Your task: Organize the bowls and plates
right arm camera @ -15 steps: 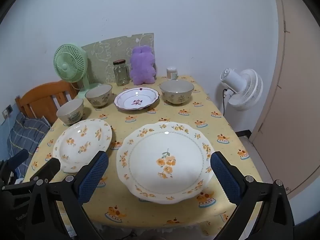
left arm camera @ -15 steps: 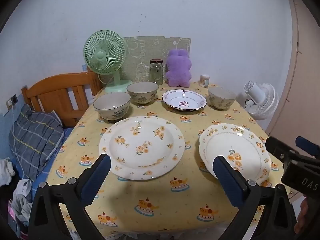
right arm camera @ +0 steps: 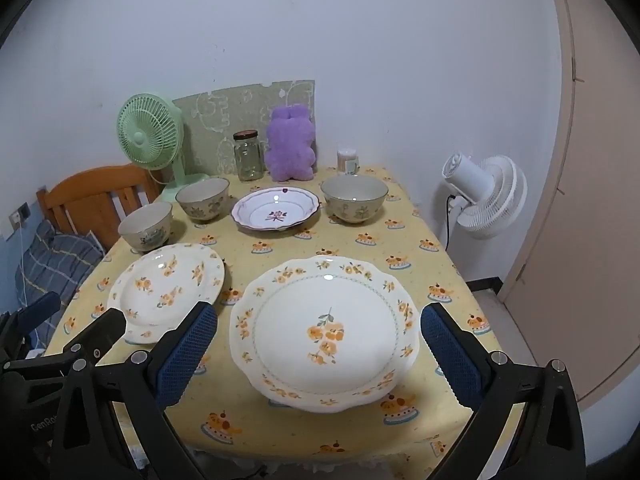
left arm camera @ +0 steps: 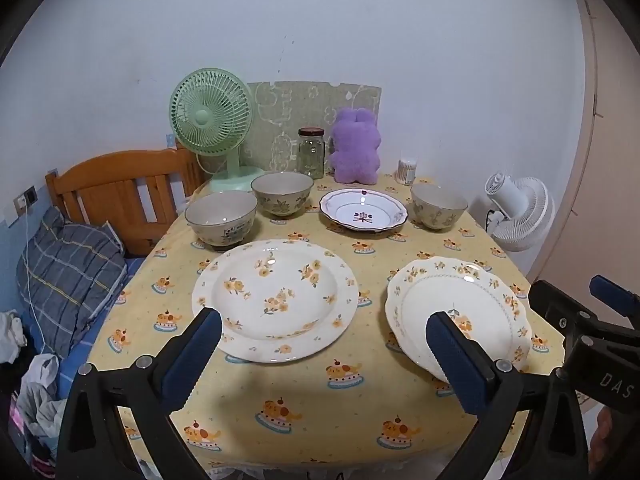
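Two large floral plates lie on the yellow tablecloth: a left plate [left arm camera: 275, 298] [right arm camera: 168, 284] and a right scalloped plate [left arm camera: 458, 312] [right arm camera: 324, 332]. Behind them stand a left bowl [left arm camera: 221, 218] [right arm camera: 146, 226], a middle bowl [left arm camera: 282, 193] [right arm camera: 203, 199], a purple-rimmed small plate [left arm camera: 363, 210] [right arm camera: 276, 210] and a right bowl [left arm camera: 439, 205] [right arm camera: 354, 199]. My left gripper [left arm camera: 324, 356] is open and empty above the table's near edge, before the left plate. My right gripper [right arm camera: 318, 354] is open and empty, its fingers either side of the right plate's near half.
At the back stand a green fan [left arm camera: 212, 120], a glass jar [left arm camera: 311, 153], a purple plush toy [left arm camera: 356, 146] and a small cotton-swab container [left arm camera: 407, 170]. A wooden bed frame [left arm camera: 120, 188] and pillow are left of the table. A white fan [right arm camera: 484, 196] stands to the right.
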`<state>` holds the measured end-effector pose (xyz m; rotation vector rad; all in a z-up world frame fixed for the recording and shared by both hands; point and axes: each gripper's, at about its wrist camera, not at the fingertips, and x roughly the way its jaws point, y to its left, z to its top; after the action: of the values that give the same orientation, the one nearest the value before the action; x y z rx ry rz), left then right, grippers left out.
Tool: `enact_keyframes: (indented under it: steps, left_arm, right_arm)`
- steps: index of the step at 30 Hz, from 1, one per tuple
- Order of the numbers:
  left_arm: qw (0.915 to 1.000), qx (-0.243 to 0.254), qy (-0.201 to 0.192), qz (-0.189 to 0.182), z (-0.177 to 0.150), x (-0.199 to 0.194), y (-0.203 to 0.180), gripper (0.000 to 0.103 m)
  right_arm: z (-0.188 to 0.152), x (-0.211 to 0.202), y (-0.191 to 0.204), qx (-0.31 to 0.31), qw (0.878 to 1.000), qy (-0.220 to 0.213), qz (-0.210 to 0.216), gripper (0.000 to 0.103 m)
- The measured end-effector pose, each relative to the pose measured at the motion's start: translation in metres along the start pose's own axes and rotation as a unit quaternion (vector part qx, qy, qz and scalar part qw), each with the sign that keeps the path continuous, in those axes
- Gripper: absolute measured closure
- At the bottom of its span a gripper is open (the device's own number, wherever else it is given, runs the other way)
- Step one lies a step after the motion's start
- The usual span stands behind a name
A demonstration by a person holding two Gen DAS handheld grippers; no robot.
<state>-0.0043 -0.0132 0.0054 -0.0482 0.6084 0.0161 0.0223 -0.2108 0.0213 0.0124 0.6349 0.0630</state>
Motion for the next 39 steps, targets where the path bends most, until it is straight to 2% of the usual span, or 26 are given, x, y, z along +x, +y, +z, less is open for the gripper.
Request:
enact_keyframes:
  steps: [22,39]
  left_arm:
    - [0.9999,-0.005,-0.006,0.009,0.001,-0.001,-0.0019,0.0]
    - [0.9999,-0.008,-0.006,0.012,0.0013,0.0012,-0.0009,0.0]
  right_arm:
    - [0.0026,0.0066,-0.0029,0.001,1.0,-0.004,0.016,0.0]
    - [0.0003,0.007,-0.0015,-0.003,1.0,-0.006,0.012,0.0]
